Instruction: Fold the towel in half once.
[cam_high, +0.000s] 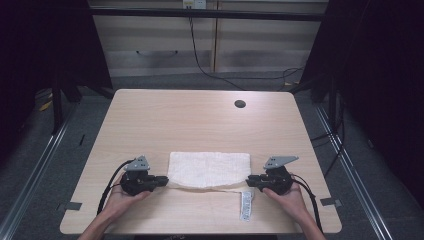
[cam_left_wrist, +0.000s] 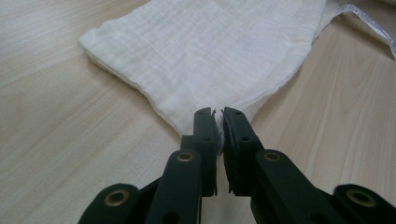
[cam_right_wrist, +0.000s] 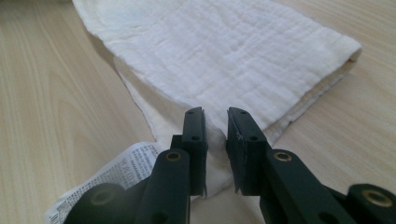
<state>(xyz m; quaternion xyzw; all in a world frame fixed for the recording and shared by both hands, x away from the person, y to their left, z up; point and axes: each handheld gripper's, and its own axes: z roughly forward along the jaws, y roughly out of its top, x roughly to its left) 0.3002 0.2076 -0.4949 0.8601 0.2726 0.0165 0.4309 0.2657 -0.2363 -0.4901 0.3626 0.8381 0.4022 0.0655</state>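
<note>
Nearest, at the bottom of the high view, both hands sat low. The left gripper (cam_left_wrist: 218, 114) stood barely parted and the right gripper (cam_right_wrist: 216, 114) clearly open, gripping nothing, at the folded cloth's (cam_high: 209, 169) near corners, lower centre. Best to back straight off, leaving the fold flat.

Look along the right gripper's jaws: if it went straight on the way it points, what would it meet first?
The folded white cloth: its near corner already lies between the right gripper's slightly parted jaws, so it would likely push straight into the folded layers.
</note>
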